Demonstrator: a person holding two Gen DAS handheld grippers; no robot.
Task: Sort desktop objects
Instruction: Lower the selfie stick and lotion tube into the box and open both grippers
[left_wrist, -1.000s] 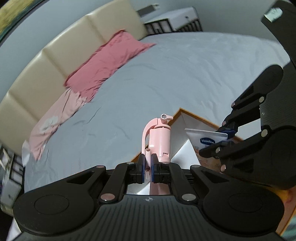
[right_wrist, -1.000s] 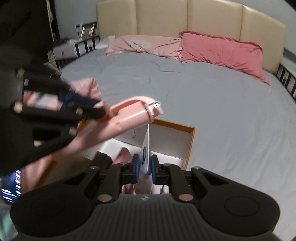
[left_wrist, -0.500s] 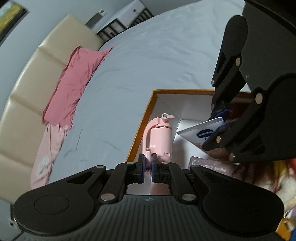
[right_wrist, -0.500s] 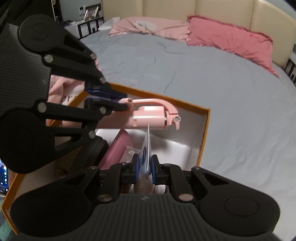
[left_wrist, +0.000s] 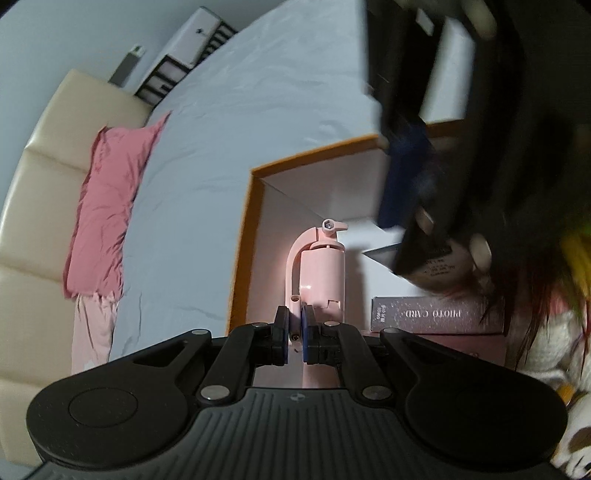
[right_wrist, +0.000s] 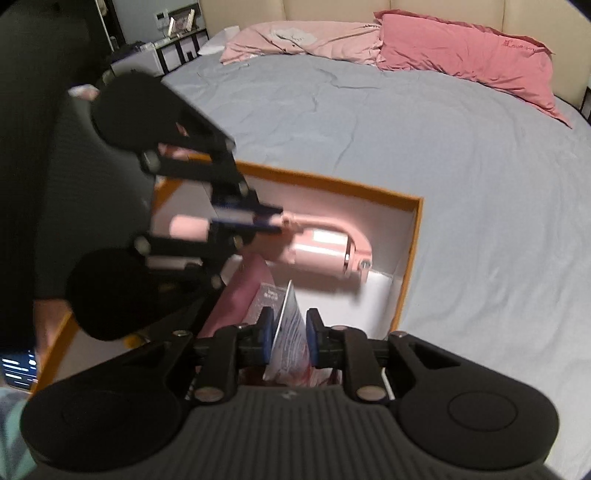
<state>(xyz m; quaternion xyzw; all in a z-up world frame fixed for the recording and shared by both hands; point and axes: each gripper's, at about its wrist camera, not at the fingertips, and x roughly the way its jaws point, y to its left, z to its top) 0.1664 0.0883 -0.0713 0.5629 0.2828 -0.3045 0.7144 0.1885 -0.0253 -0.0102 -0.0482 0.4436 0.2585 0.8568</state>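
My left gripper (left_wrist: 293, 332) is shut on a pink extinguisher-shaped gadget (left_wrist: 319, 269) and holds it low inside the orange-rimmed white box (left_wrist: 255, 206). The gadget also shows in the right wrist view (right_wrist: 325, 251), lying sideways over the box (right_wrist: 413, 251). My right gripper (right_wrist: 290, 339) has its jaws parted around a white Vaseline tube (right_wrist: 288, 332), which still sits between the pads. The right gripper looms blurred at the right of the left wrist view (left_wrist: 424, 206), with the tube's end (left_wrist: 384, 253) below it.
The box sits on a grey-blue bed sheet (right_wrist: 461, 155) with pink pillows (right_wrist: 465, 55) at the headboard. Inside the box lie a "PHOTO CARD" box (left_wrist: 436, 314), a pink item (right_wrist: 240, 295) and a plush toy (left_wrist: 546, 339). A nightstand (left_wrist: 184, 66) stands beyond the bed.
Both grippers moved down into the box. The right gripper's jaws have widened around the Vaseline tube, which now tilts between them. The left stays shut on the pink gadget.
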